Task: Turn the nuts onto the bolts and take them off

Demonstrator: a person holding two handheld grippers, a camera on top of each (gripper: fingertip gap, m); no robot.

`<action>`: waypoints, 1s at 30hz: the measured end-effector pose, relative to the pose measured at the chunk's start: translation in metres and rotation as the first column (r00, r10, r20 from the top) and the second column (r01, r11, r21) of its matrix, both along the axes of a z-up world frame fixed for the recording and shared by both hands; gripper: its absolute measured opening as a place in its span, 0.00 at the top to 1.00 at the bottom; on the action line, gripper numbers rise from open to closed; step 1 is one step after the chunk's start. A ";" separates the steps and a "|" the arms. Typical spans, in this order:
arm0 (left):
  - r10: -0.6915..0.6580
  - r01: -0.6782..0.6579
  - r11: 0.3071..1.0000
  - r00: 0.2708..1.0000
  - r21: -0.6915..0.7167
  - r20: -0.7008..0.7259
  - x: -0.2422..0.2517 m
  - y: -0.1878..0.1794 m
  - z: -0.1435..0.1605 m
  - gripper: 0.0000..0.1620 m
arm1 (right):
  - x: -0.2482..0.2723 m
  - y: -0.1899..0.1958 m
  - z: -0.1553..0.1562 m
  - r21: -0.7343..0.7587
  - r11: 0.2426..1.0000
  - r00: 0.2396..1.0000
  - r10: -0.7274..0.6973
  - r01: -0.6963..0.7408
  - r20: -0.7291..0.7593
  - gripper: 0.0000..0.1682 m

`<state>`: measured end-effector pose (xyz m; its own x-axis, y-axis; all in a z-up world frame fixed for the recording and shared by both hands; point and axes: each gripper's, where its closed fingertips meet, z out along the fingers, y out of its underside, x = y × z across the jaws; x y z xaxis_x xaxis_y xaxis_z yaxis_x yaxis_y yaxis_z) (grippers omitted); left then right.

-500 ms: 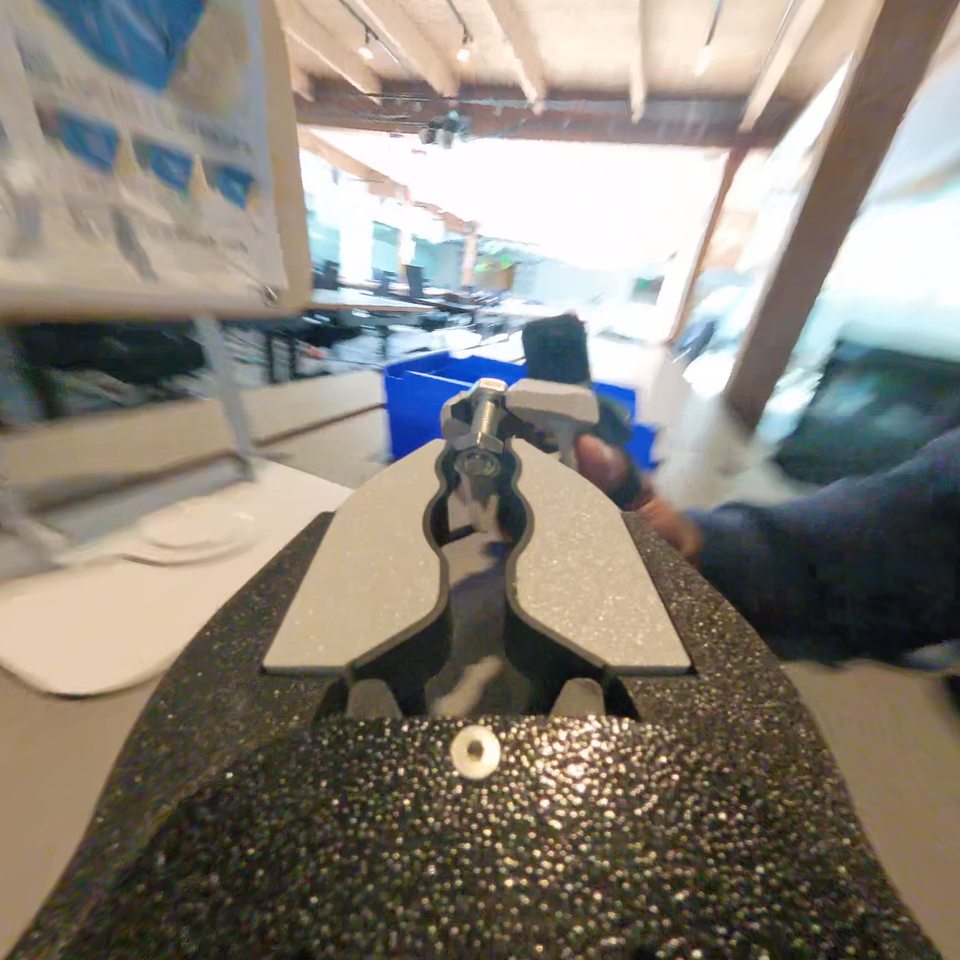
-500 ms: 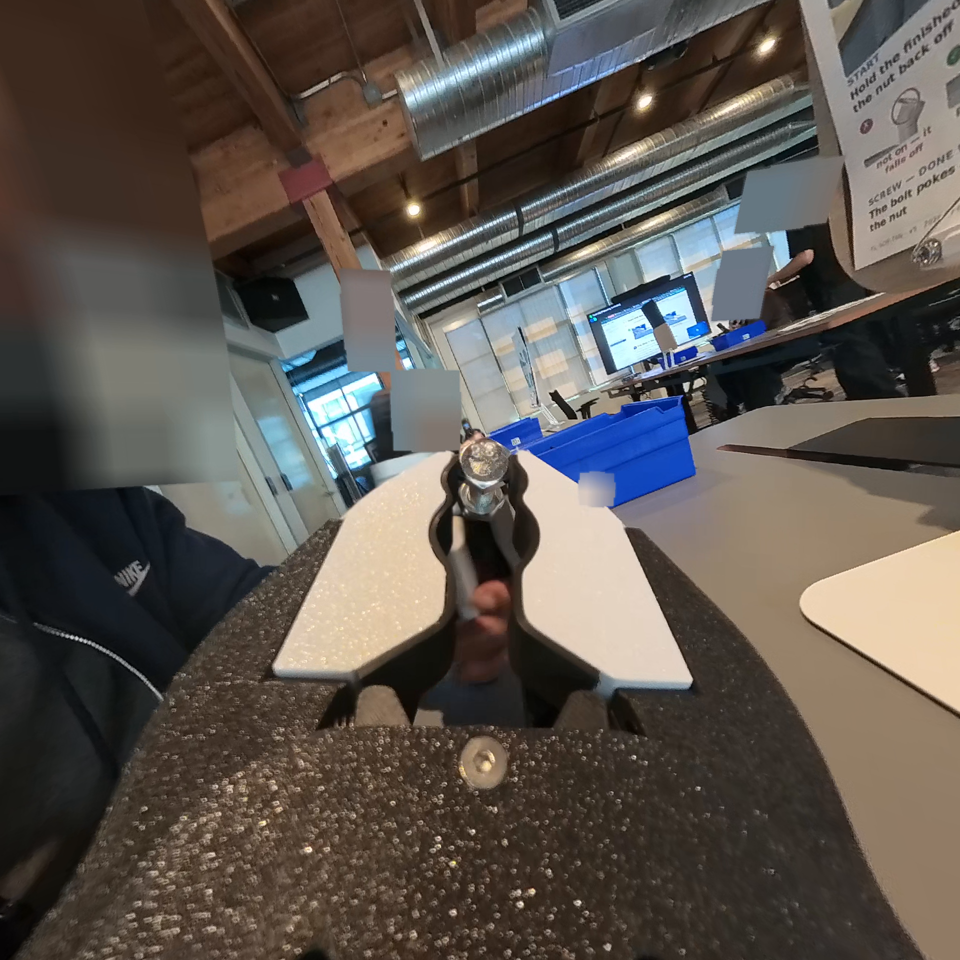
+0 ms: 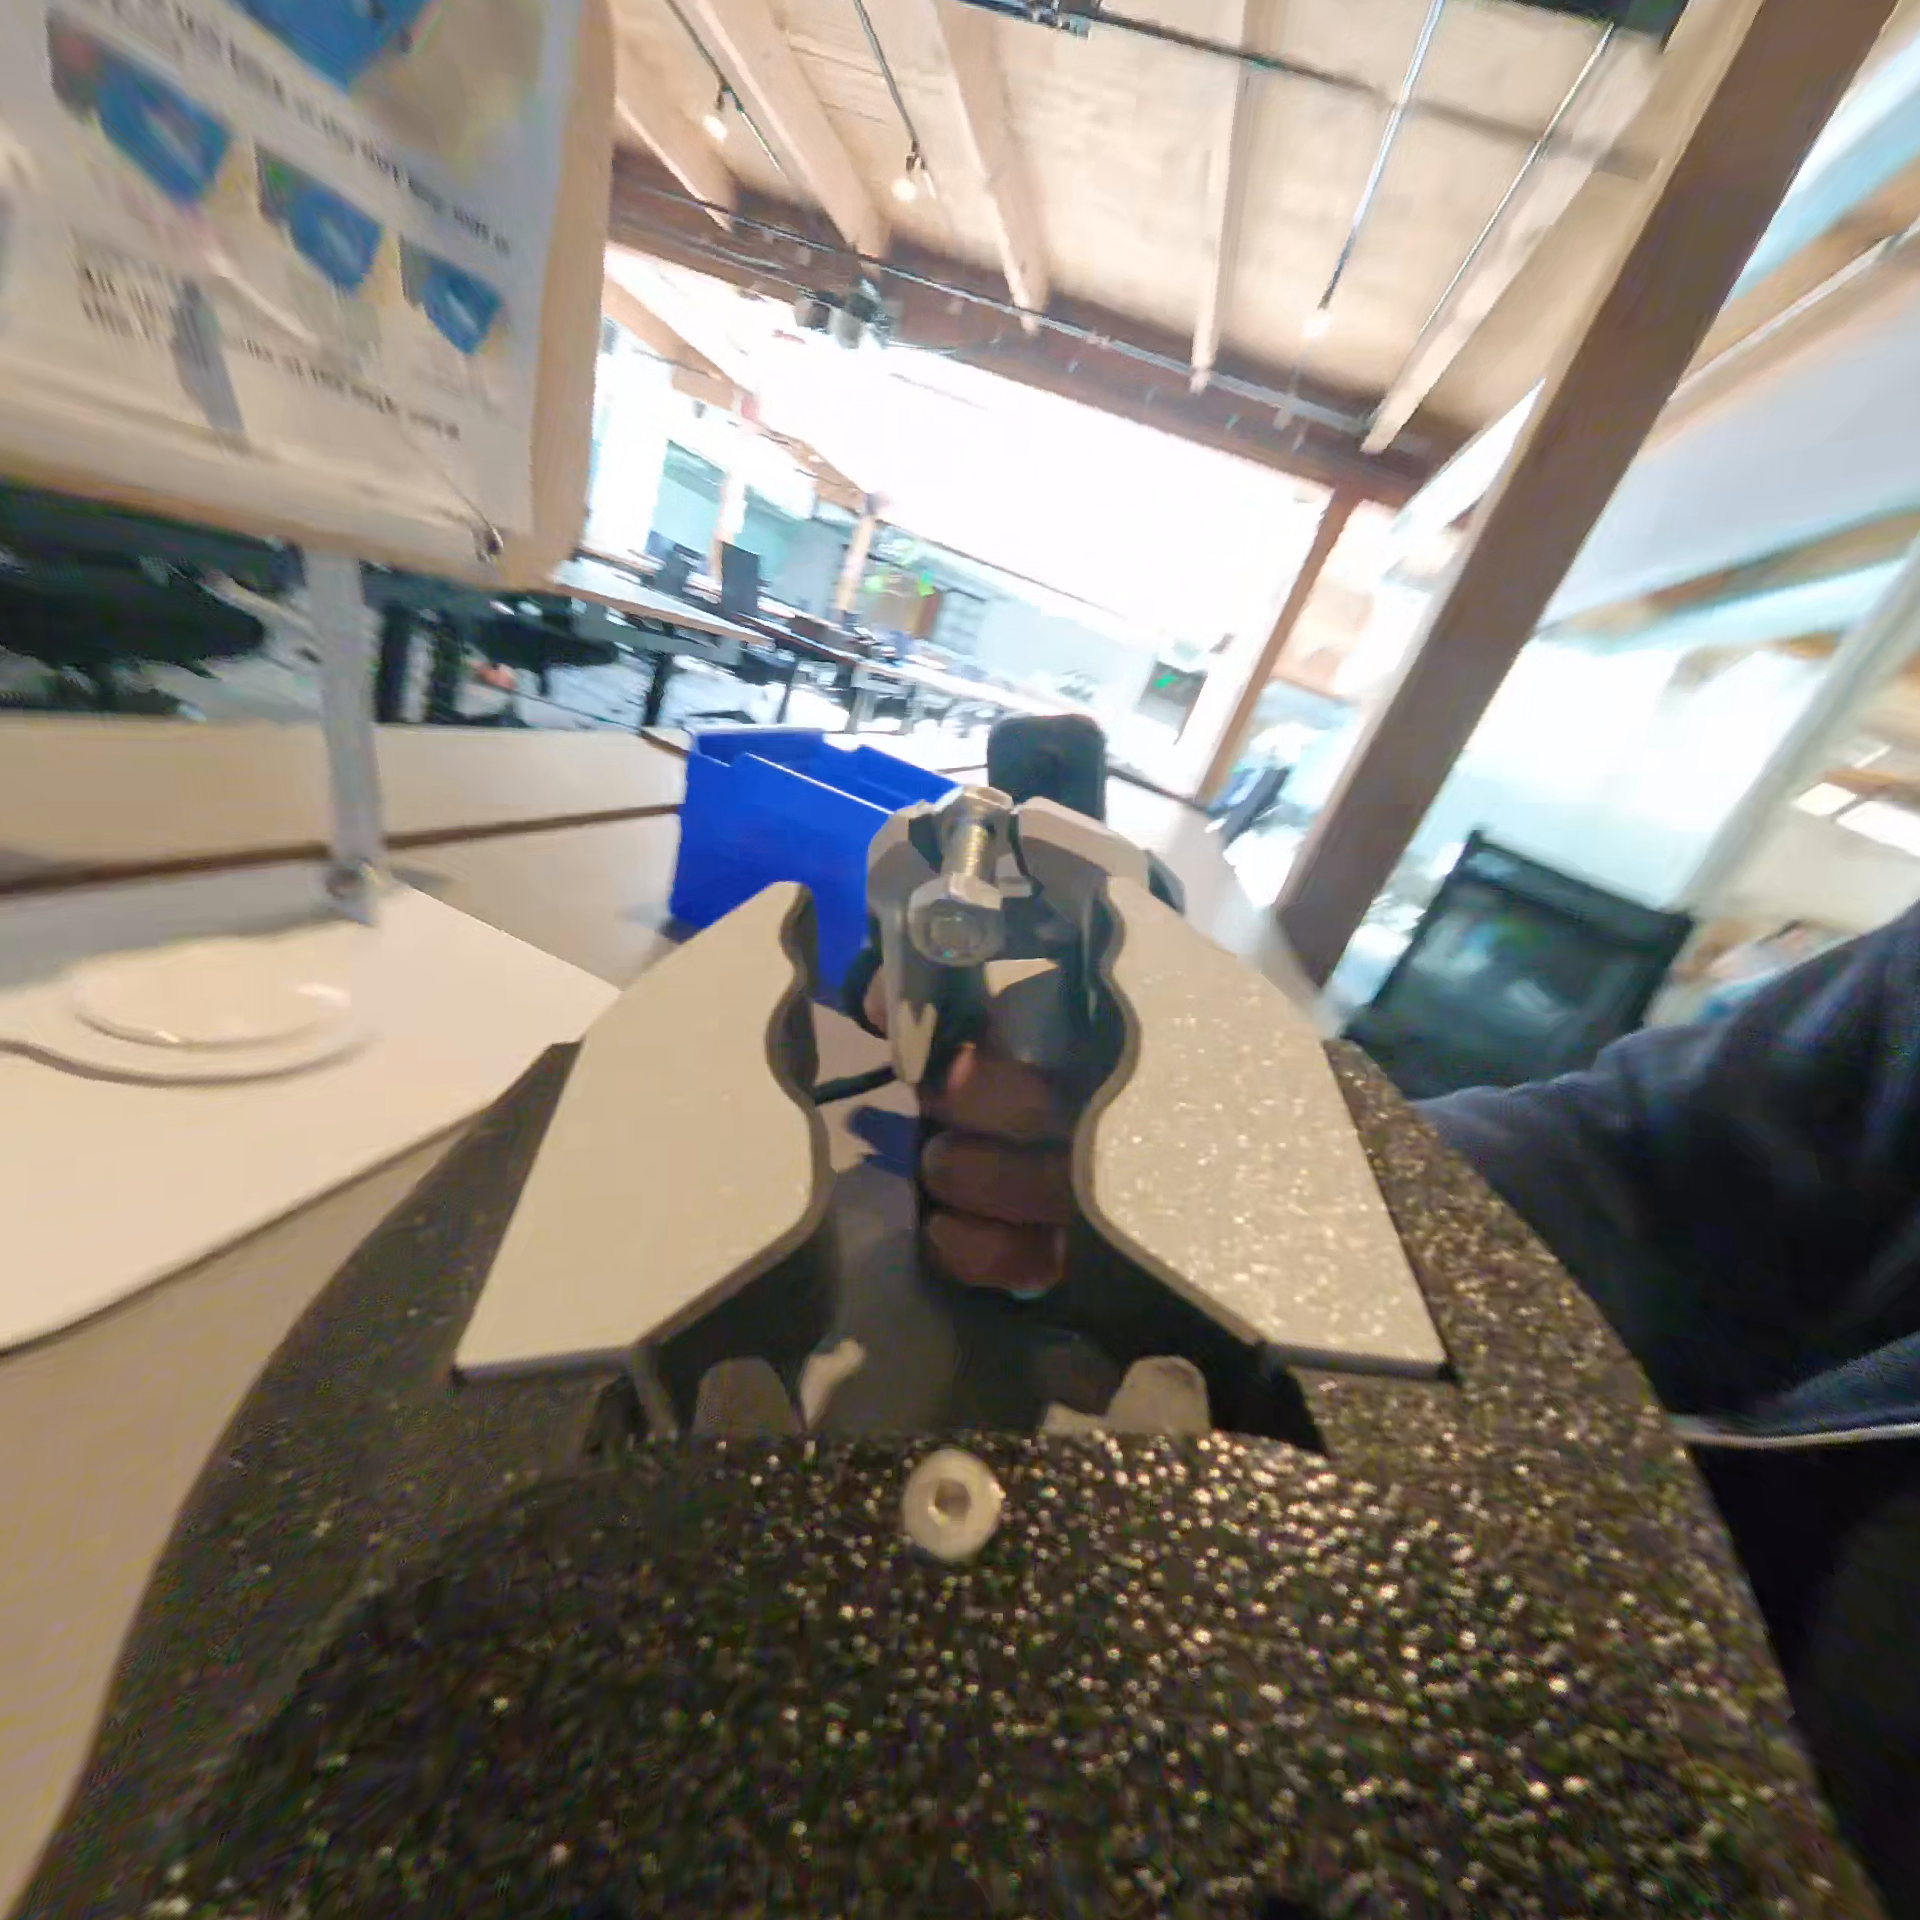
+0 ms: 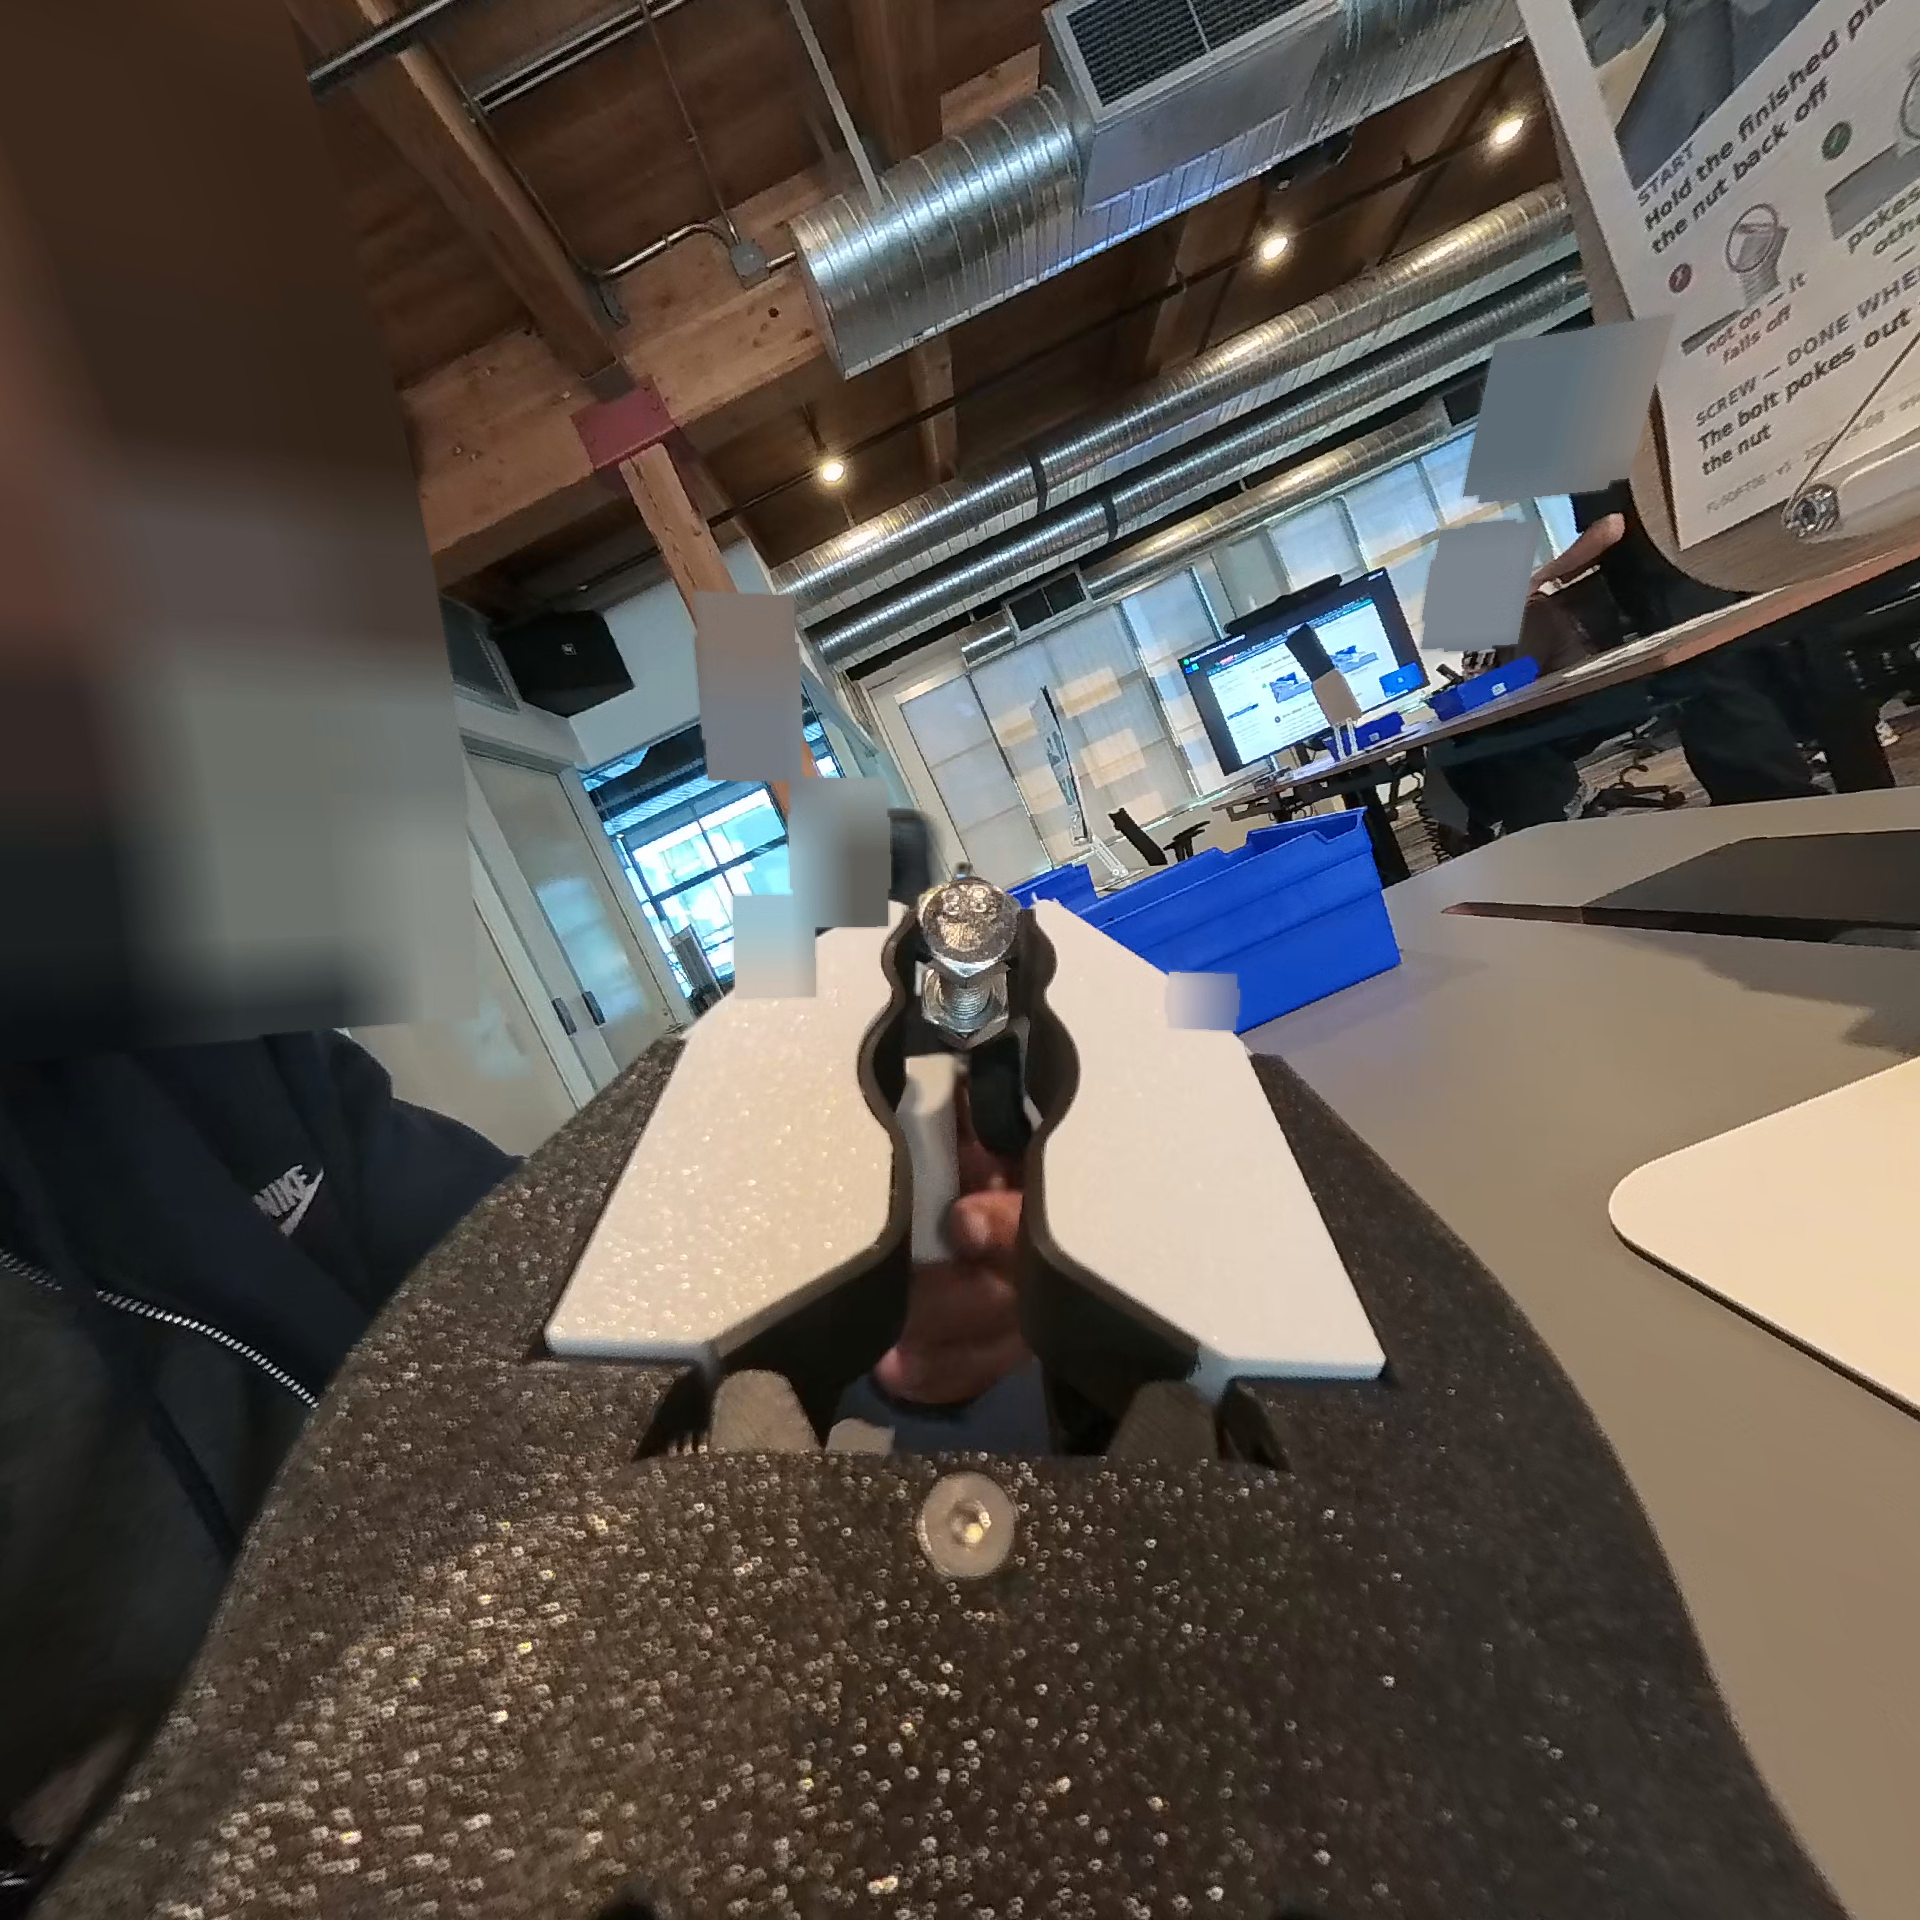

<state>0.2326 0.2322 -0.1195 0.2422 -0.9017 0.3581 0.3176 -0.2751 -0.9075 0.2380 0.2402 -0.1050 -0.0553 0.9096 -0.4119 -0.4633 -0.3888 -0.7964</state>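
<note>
A silver bolt with a hex nut on its thread is held in the air. My right gripper is shut on the bolt's head end. In the left wrist view the right gripper faces me, and the nut sits at the near end of the bolt. My left gripper is open, its fingertips standing to either side of the nut with gaps. One left finger shows below the nut in the right wrist view.
A blue bin stands on the grey table; it also shows in the right wrist view. A white mat lies to the left. An instruction sheet on a stand hangs above it. A person's dark sleeve is at the right.
My left gripper was shut on the nut and has opened and drawn back a little. The right gripper still holds the bolt, and the nut now shows on the thread.
</note>
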 end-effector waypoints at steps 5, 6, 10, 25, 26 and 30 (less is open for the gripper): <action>-0.109 0.121 0.983 0.990 -0.138 0.086 0.004 -0.003 -0.005 0.79 | -0.001 -0.001 -0.001 0.004 1.000 1.000 0.002 -0.002 0.008 0.90; -0.114 0.126 0.982 0.989 -0.141 0.090 0.004 -0.004 -0.005 0.82 | -0.002 -0.001 -0.001 0.006 1.000 1.000 0.002 -0.002 0.010 0.90; -0.046 0.046 0.998 0.999 -0.045 0.002 0.005 -0.004 -0.007 0.90 | -0.003 -0.003 0.000 0.009 1.000 1.000 0.007 -0.007 0.010 0.90; 0.236 -0.122 0.882 0.950 0.455 -0.204 0.011 -0.013 -0.001 0.71 | -0.002 -0.001 0.000 -0.001 1.000 1.000 0.005 -0.005 0.001 0.90; 0.190 -0.117 0.926 0.966 0.359 -0.175 0.010 -0.010 -0.001 0.69 | -0.001 -0.001 0.000 0.000 1.000 1.000 0.004 -0.004 0.001 0.90; 0.100 -0.096 0.994 0.993 0.052 -0.060 0.003 0.006 -0.008 0.67 | -0.001 -0.001 0.000 -0.002 1.000 1.000 0.006 -0.006 0.000 0.90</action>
<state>0.2356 0.2381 -0.1273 0.3508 -0.8886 0.2956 0.2830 -0.2003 -0.9380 0.2368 0.2392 -0.1052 -0.0605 0.9085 -0.4135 -0.4606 -0.3930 -0.7959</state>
